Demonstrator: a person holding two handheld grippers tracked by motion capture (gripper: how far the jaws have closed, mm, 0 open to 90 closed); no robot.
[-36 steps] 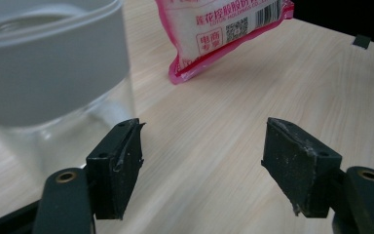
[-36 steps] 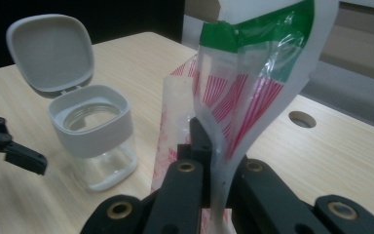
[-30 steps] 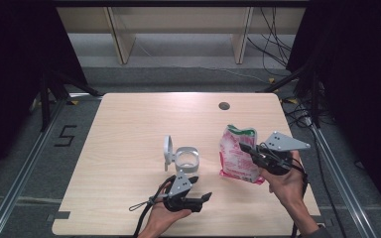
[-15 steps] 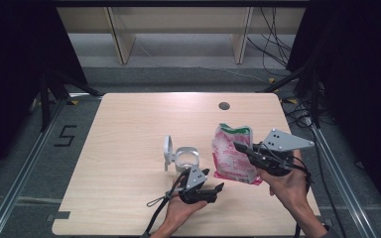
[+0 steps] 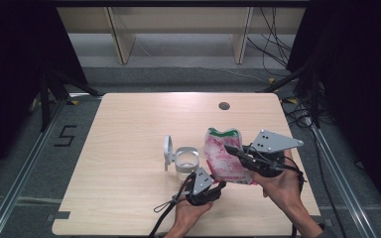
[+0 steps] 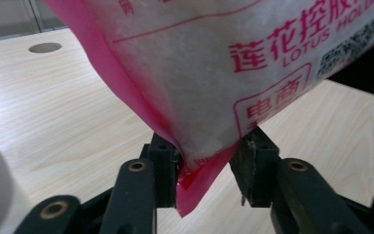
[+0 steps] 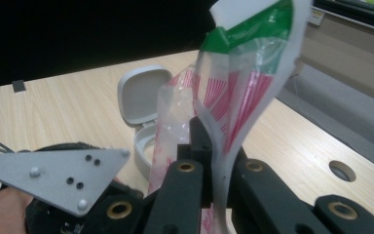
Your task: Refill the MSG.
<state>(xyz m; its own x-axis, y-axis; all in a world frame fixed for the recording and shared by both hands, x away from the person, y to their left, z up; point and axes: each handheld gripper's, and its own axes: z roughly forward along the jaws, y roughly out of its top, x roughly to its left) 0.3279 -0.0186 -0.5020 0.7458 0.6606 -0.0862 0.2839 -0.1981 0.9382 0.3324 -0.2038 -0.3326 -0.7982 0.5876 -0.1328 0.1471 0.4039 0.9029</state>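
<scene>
Your right hand-held gripper (image 5: pixel 235 151) pinches the pink-and-white bag (image 5: pixel 223 156) by its side edge and holds it upright above the bench (image 5: pixel 129 129), its long axis running from the green top down to the lower corner. That corner hangs straight between the jaws of your left hand-held gripper (image 6: pixel 204 168), which have just been closing. One pad already touches the plastic; the other stands just clear. The left hand is nearer the bottom, just beside the open white case (image 5: pixel 181 157).
</scene>
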